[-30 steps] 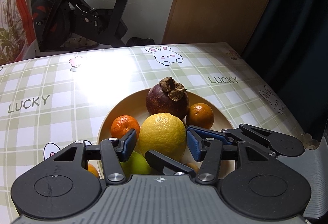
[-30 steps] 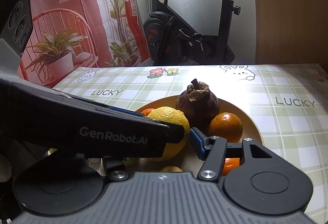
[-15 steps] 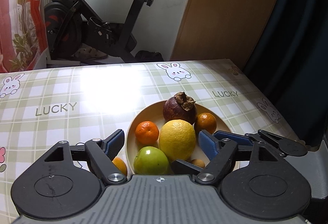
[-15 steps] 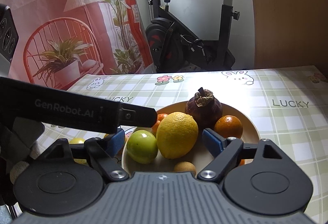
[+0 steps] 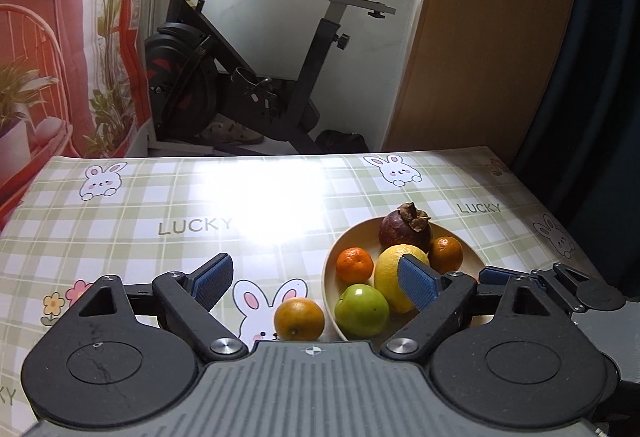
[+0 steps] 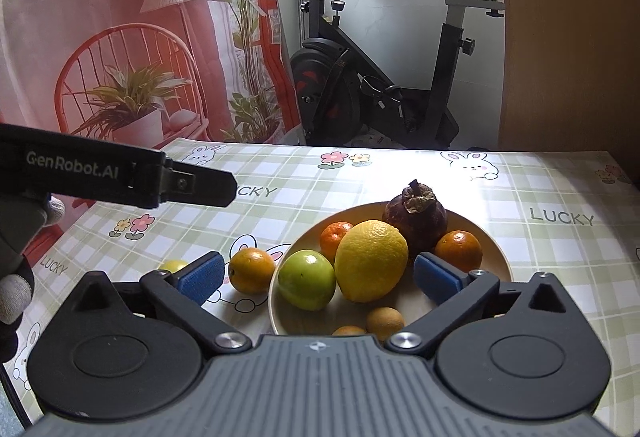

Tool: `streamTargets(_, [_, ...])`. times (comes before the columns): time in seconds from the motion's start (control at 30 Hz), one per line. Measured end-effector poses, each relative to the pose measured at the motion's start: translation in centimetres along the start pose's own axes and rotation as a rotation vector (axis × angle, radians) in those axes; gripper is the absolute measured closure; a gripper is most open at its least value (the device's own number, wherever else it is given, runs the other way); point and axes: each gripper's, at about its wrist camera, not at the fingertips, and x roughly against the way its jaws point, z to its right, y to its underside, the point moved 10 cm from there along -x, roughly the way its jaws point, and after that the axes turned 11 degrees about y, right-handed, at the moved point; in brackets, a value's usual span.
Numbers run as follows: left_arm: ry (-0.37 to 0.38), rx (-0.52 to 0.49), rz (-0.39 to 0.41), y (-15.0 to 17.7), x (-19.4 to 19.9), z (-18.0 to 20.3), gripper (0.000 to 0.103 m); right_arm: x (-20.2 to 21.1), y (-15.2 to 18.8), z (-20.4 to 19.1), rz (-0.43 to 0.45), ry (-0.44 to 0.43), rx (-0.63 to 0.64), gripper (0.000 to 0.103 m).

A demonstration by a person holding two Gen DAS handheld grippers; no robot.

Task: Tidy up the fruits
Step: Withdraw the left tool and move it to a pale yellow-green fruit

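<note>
Your left tool hung above the near table, pads spread apart, clamping nothing. Far left, a small yellow fruit peeked from behind the right tool's pad. The loose orange sat on the cloth almost dead centre between the left tool's pads, just ahead and below, close beside the bowl's left rim. To its right the bowl held a green apple, lemon, two mandarins, a mangosteen and small brown fruits near. Your right tool was likewise spread apart and empty over the bowl's near side. The orange was round, no long axis; your left tool looked nearer, probably a straight descent.
</note>
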Motion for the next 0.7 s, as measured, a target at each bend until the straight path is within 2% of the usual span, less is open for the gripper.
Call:
streamTargets(0.13, [-0.021,0.006,0.0,0.4,0.9,-1.2,0.01,0.0,0.0,-0.4,-0.014,-0.013,-0.02,0.0])
streamTargets(0.23, [-0.034,0.016,0.018,0.5,1.7,-2.2,0.007,0.3,-0.3,-0.6,0.009,-0.019,-0.037,0.0])
streamTargets(0.4, [-0.096,0.037,0.056,0.2,3.1,-4.0,0.005,0.7,-1.1,-1.0,0.057,-0.065,-0.094,0.0])
streamTargets(0.53, [-0.147,0.022,0.051,0.1,3.8,-4.9,0.005,0.9,-1.9,-1.4,0.071,-0.079,-0.12,0.0])
streamTargets(0.7, [-0.128,0.018,0.087,0.0,5.3,-5.2,0.005,0.5,-2.1,-2.5,0.046,-0.062,-0.094,0.0])
